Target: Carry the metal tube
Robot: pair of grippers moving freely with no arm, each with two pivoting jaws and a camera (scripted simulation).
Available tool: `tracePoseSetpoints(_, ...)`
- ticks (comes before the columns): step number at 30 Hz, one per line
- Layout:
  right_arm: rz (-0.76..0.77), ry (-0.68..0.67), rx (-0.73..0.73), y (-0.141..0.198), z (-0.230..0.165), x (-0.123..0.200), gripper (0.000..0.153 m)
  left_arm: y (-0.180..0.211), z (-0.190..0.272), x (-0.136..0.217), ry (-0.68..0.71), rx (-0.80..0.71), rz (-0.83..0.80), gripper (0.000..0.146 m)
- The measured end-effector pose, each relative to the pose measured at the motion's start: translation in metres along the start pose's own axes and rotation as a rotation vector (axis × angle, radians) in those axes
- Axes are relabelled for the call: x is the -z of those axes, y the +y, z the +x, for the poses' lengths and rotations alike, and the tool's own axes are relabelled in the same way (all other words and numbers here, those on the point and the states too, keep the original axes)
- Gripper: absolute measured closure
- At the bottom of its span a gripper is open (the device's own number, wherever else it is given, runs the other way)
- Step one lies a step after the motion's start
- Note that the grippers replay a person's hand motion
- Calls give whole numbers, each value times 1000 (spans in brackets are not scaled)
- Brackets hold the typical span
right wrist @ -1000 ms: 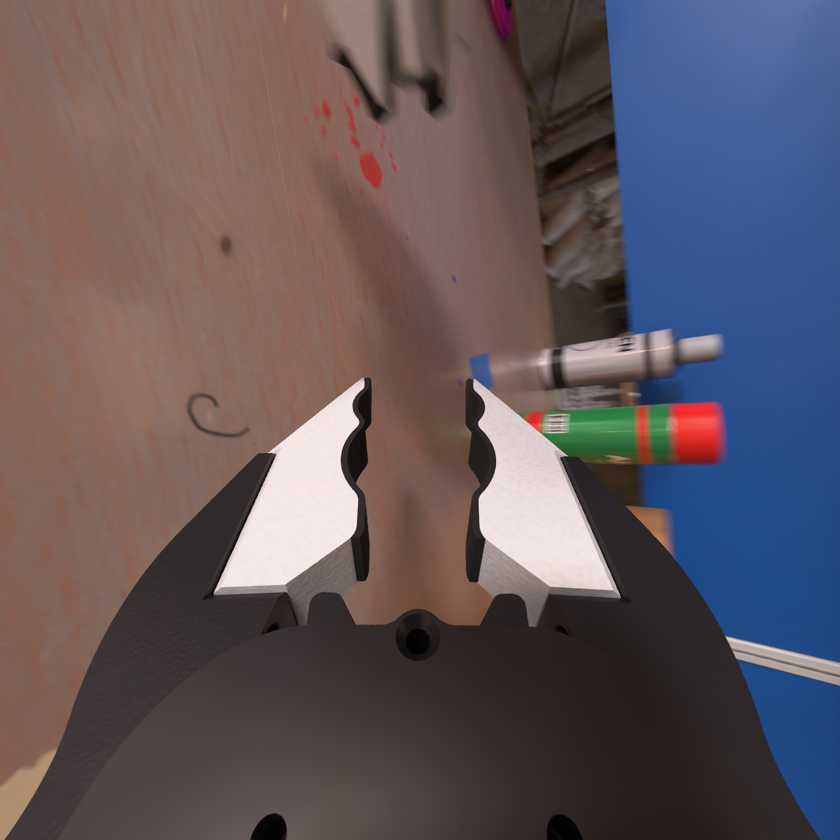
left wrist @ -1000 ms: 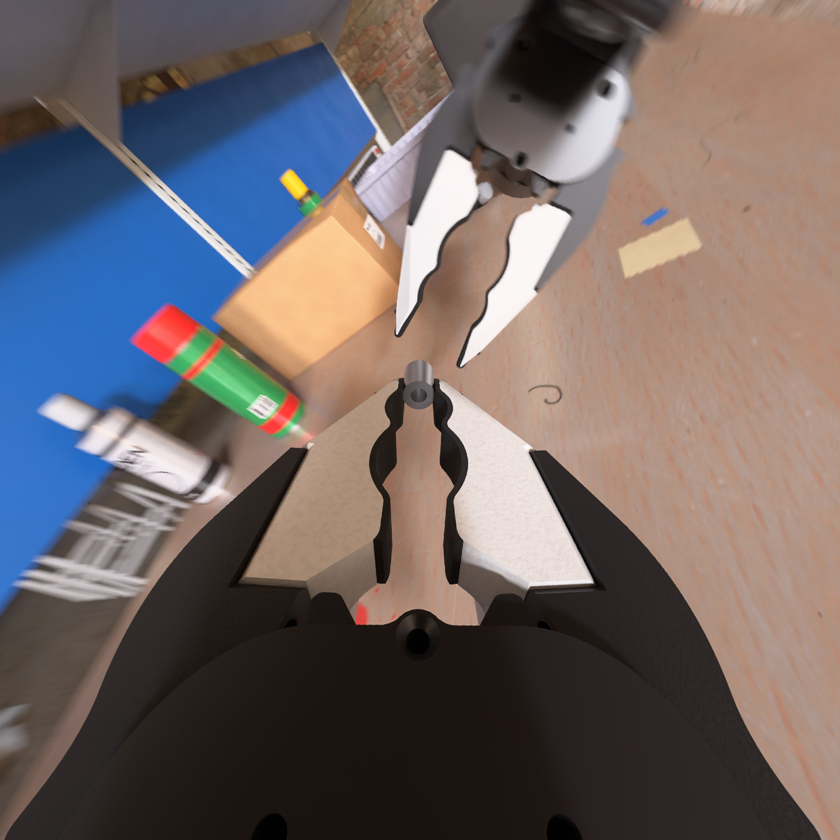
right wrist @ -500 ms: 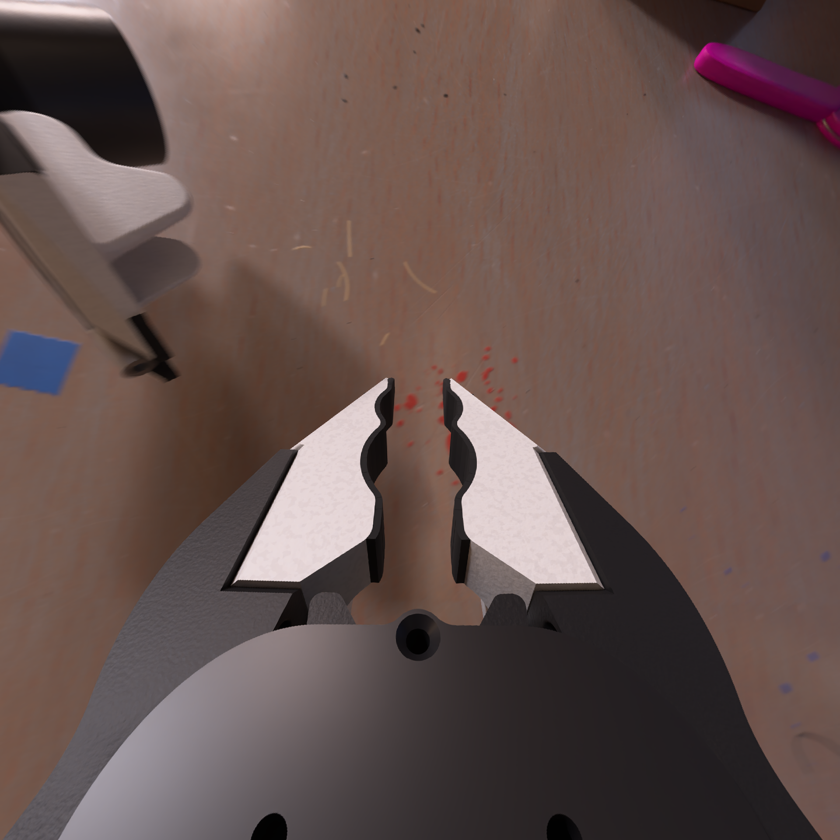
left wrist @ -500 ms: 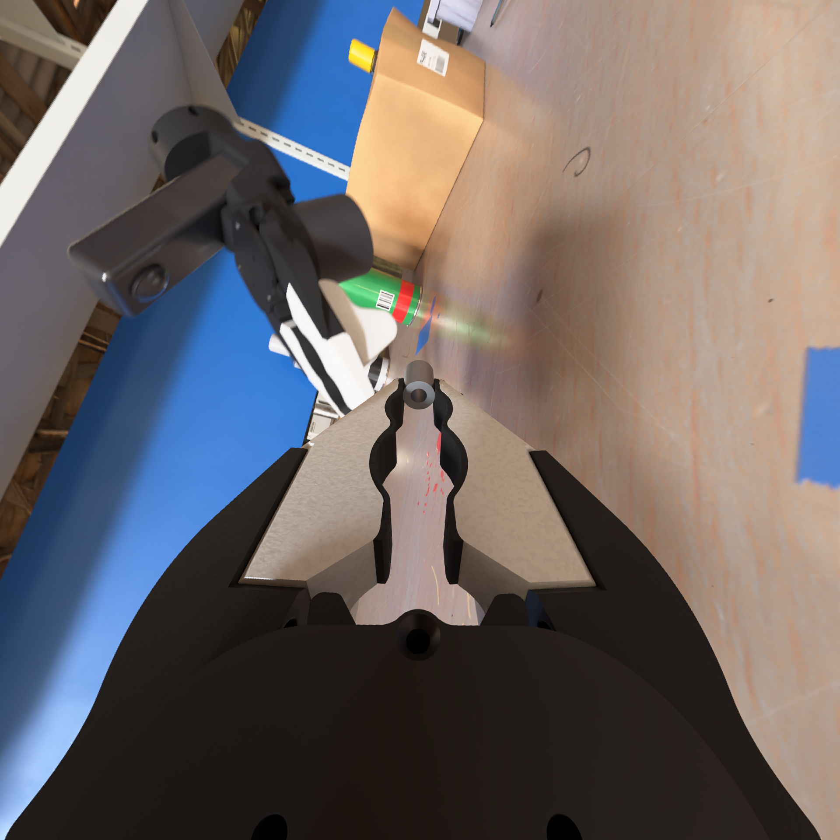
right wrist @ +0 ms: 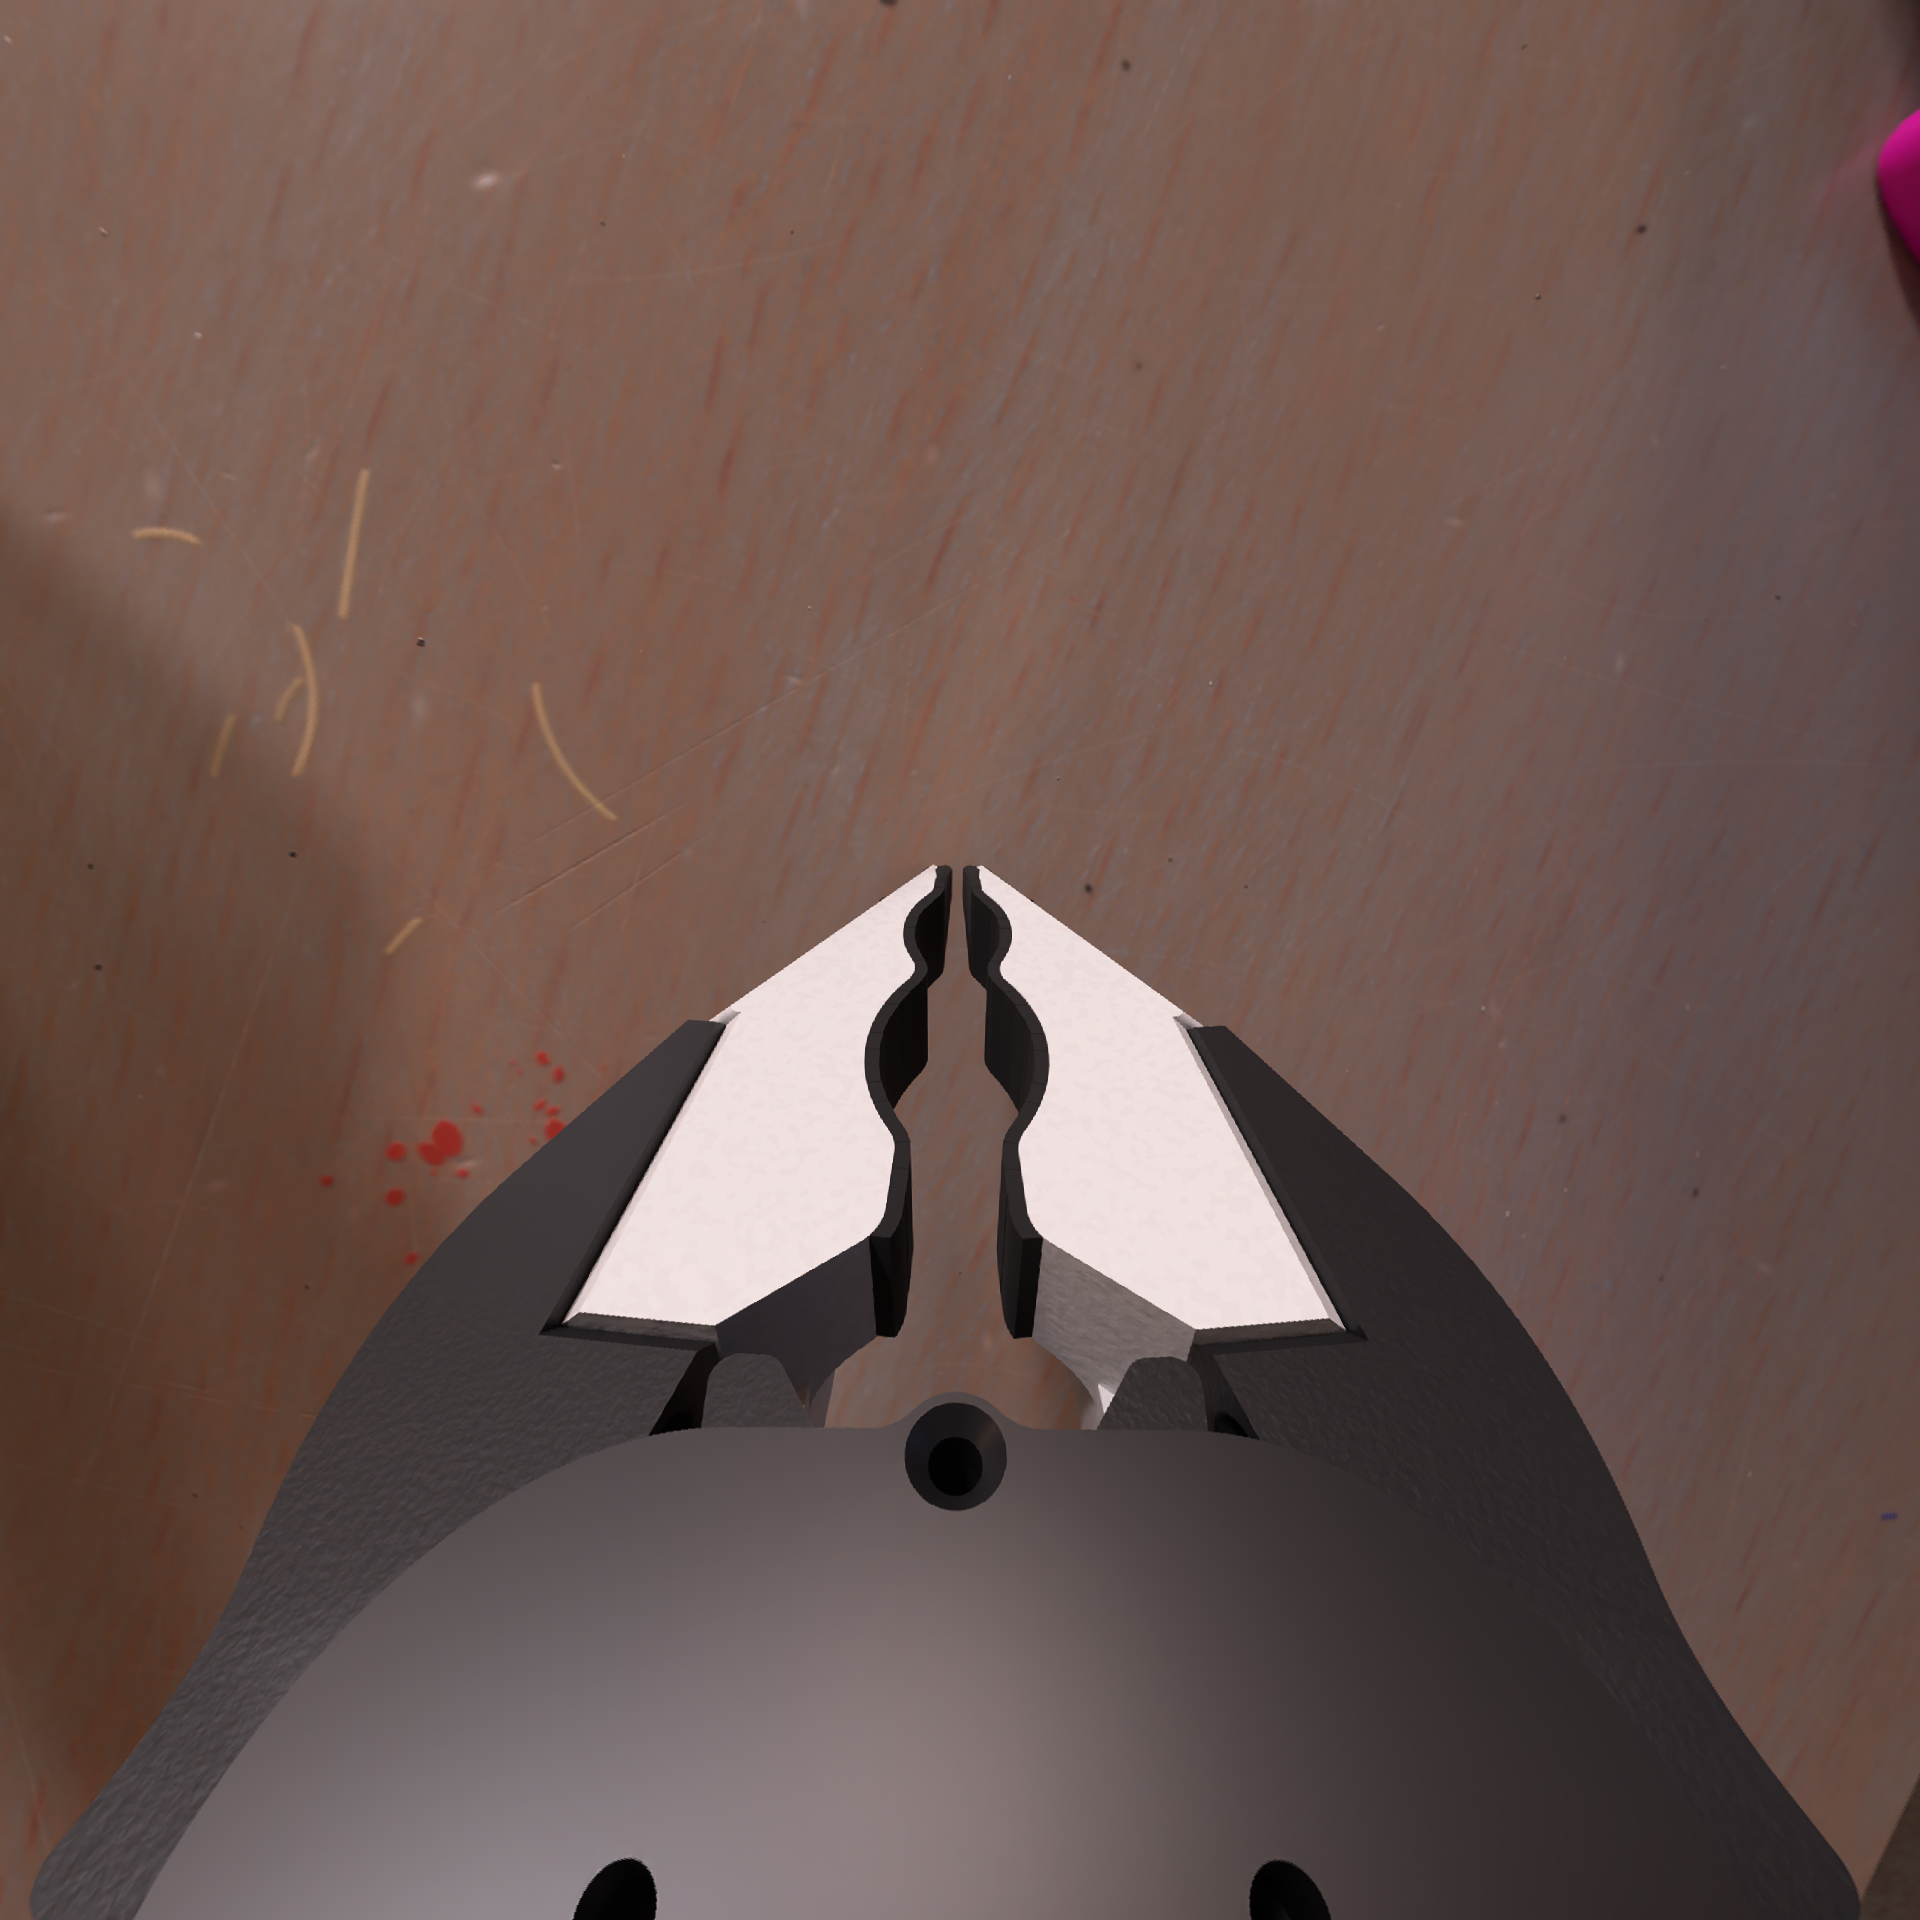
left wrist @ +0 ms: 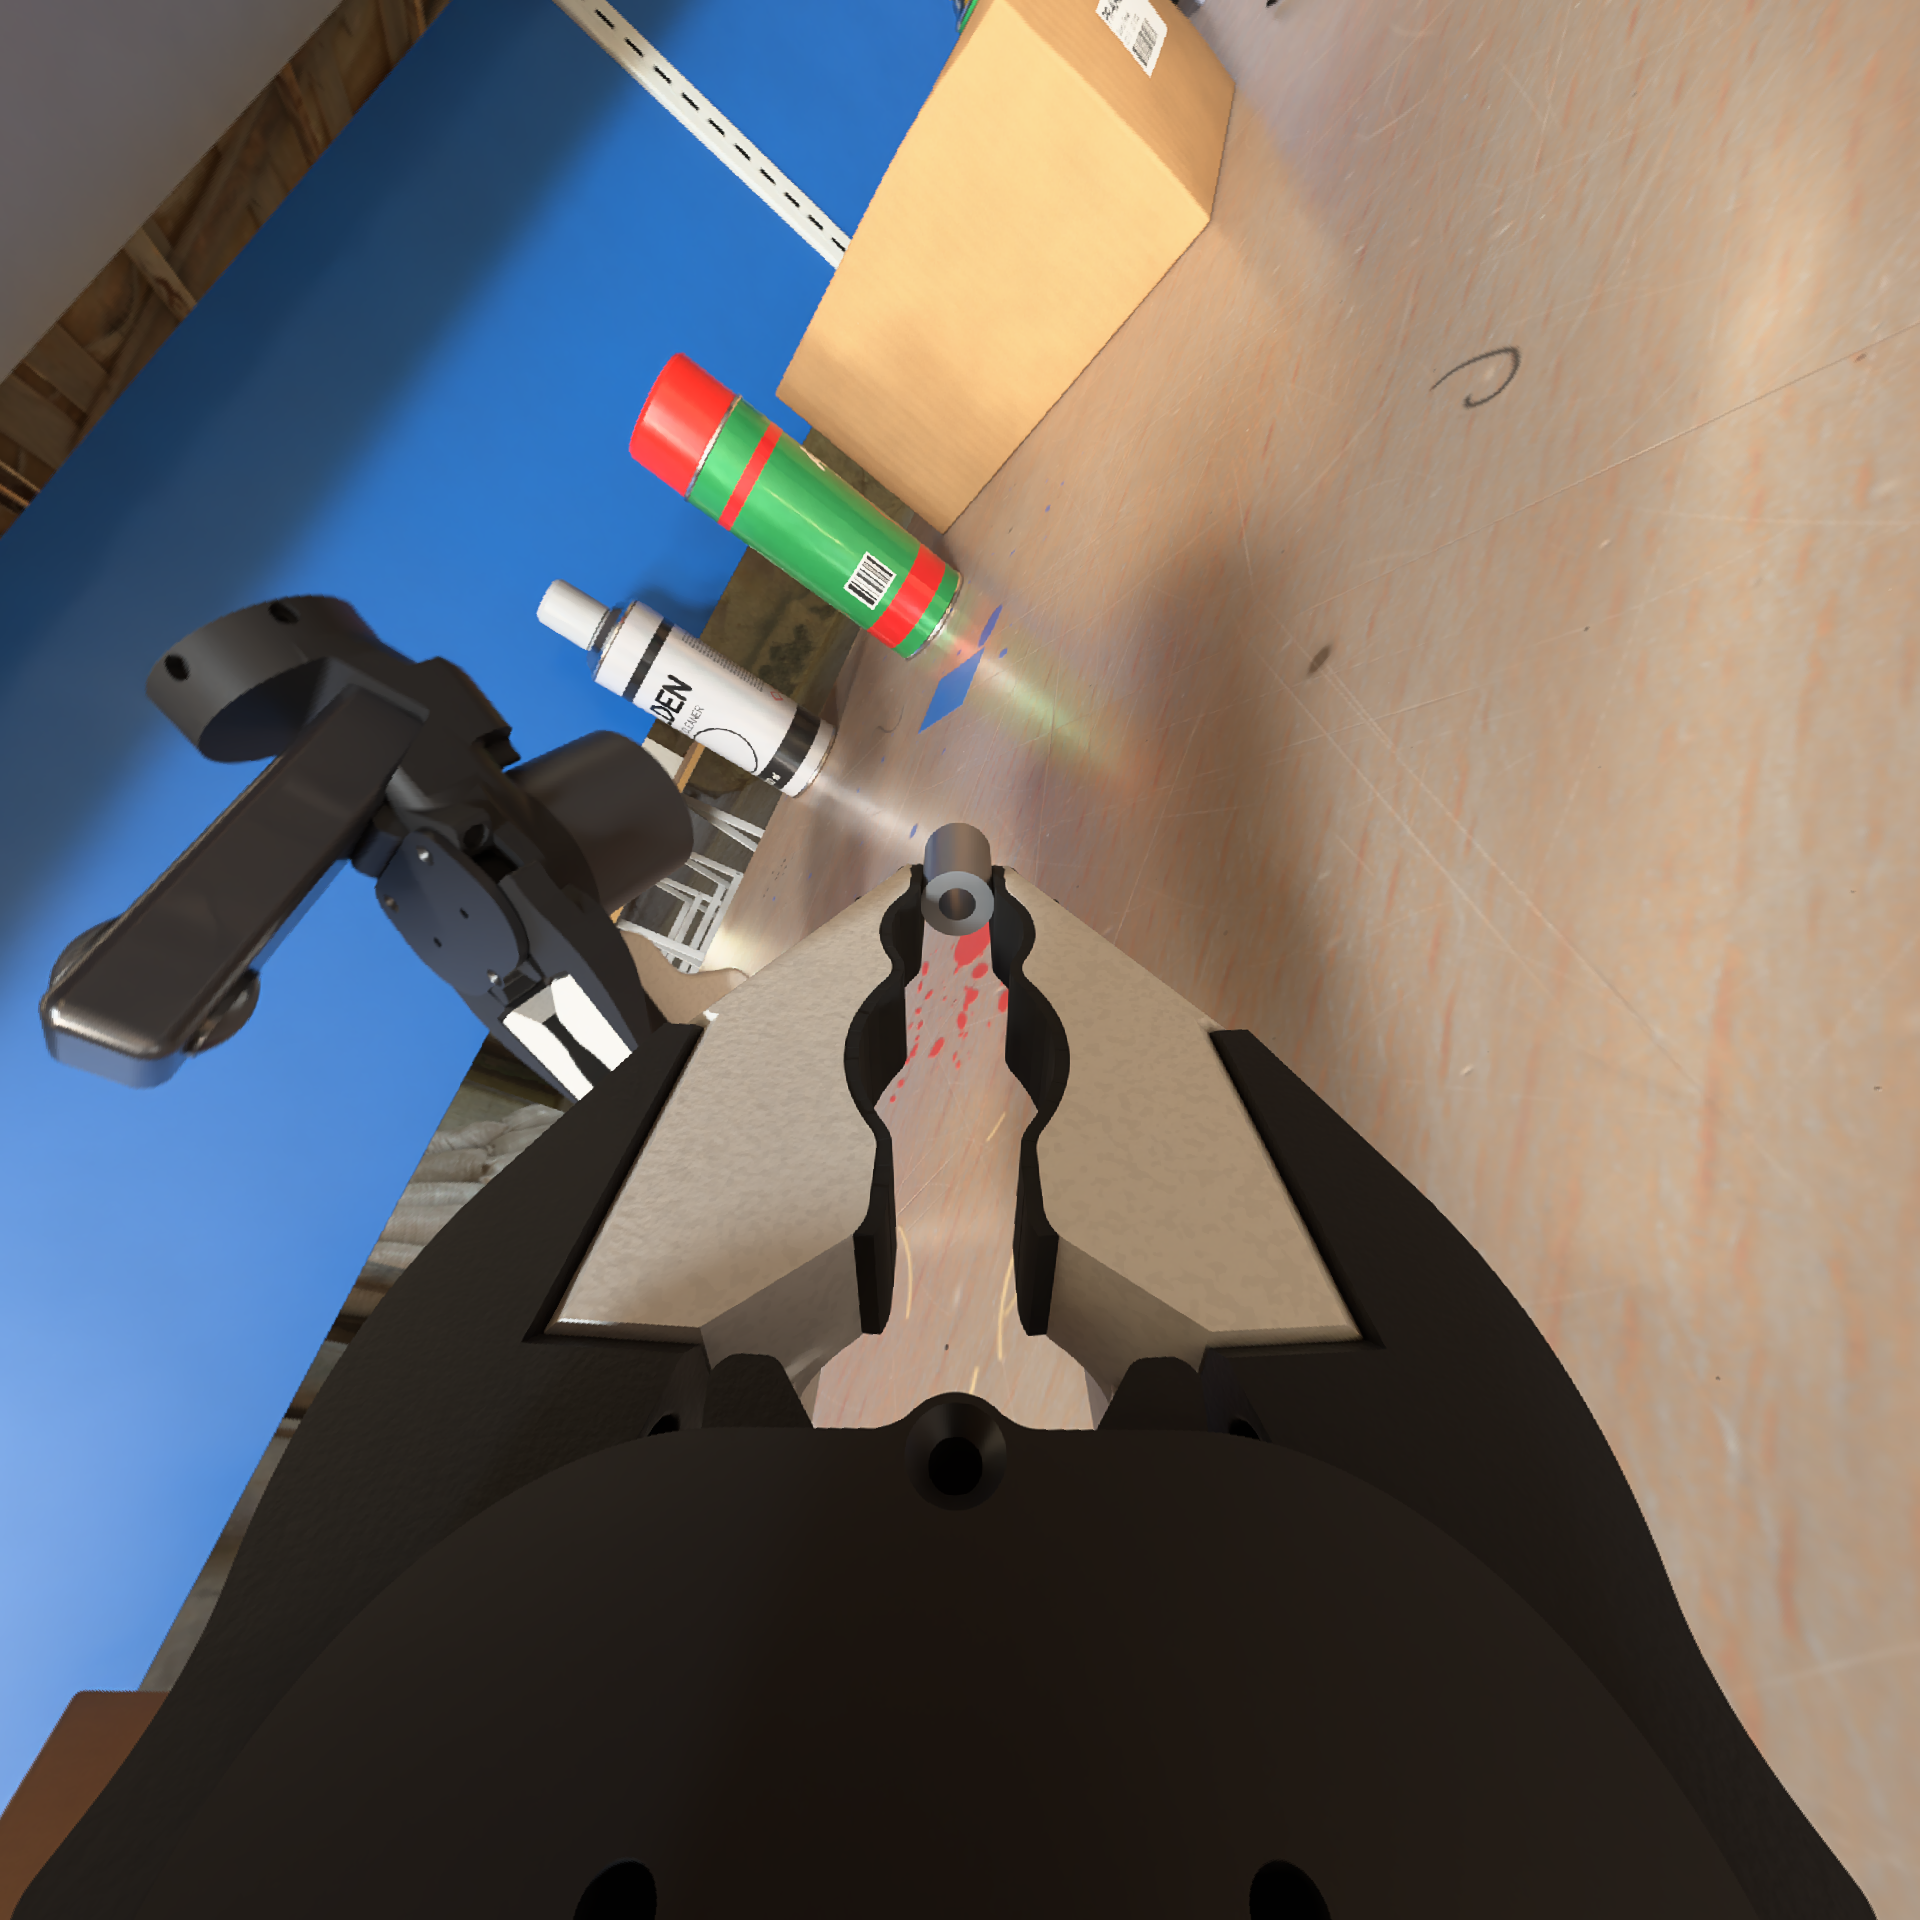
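**Tube held at the fingertips, second gripper idle**

Left wrist view. The left gripper (left wrist: 956, 899) is clamped on the tube (left wrist: 957, 891), a short grey metal cylinder seen end-on at the very tips of the fingers, its bore facing the camera. It is clear of the bench (left wrist: 1507, 831), as a carry requires. So shallow a hold probably leaves little margin against slipping. Far left, a green can (left wrist: 800, 509) and a white bottle (left wrist: 691, 691) stand beside a box (left wrist: 997, 260) at the bench's edge. The right gripper (left wrist: 566, 1029) hangs left, apart from the tube.

Right wrist view. The right gripper (right wrist: 957, 873) points at bare bench (right wrist: 1143, 468), its tips nearly together on nothing. It appears to take no part in the carry.
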State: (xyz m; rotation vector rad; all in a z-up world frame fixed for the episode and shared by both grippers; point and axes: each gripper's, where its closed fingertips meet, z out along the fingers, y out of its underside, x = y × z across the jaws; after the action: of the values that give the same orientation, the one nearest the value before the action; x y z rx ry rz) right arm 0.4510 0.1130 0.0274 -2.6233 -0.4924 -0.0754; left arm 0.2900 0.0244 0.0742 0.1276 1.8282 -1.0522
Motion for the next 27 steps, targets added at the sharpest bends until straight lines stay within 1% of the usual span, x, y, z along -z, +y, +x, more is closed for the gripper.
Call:
tracePoseSetpoints(4, -31, -38, 15, 1, 6, -6, 147, -1, 0, -1, 9, 14, 6, 135)
tracePoseSetpoints(7, -70, -89, -26, 5, 7, -11, 146, -2, 0, -1, 13, 25, 11, 135)
tracePoseSetpoints(10, -61, -105, -39, 1, 10, -12, 144, -2, -1, 0, 16, 35, 12, 135)
tracePoseSetpoints(14, -63, -114, -17, -5, 12, -15, 143, -1, -1, -1, 22, 43, 9, 135)
tracePoseSetpoints(15, -68, -113, -8, -5, 12, -15, 145, -1, -1, -1, 22, 44, 9, 135)
tracePoseSetpoints(16, -72, -111, 2, -6, 11, -14, 152, -1, -1, -1, 21, 44, 9, 135)
tracePoseSetpoints(18, -72, -111, 7, -6, 8, -9, 153, -1, -1, 0, 20, 42, 8, 135)
tracePoseSetpoints(20, -62, -87, 19, -5, 3, 3, 153, -1, -1, 0, 18, 43, 8, 135)
tracePoseSetpoints(23, -51, -13, 41, -1, -4, 22, 153, -5, 0, -1, 23, 50, 24, 135)
tracePoseSetpoints(25, -36, 36, 48, -1, -3, 25, 153, -7, 1, -1, 26, 44, 32, 135)
tracePoseSetpoints(27, -12, 48, 40, -4, 0, 20, 150, -7, 2, -2, 27, 28, 24, 135)
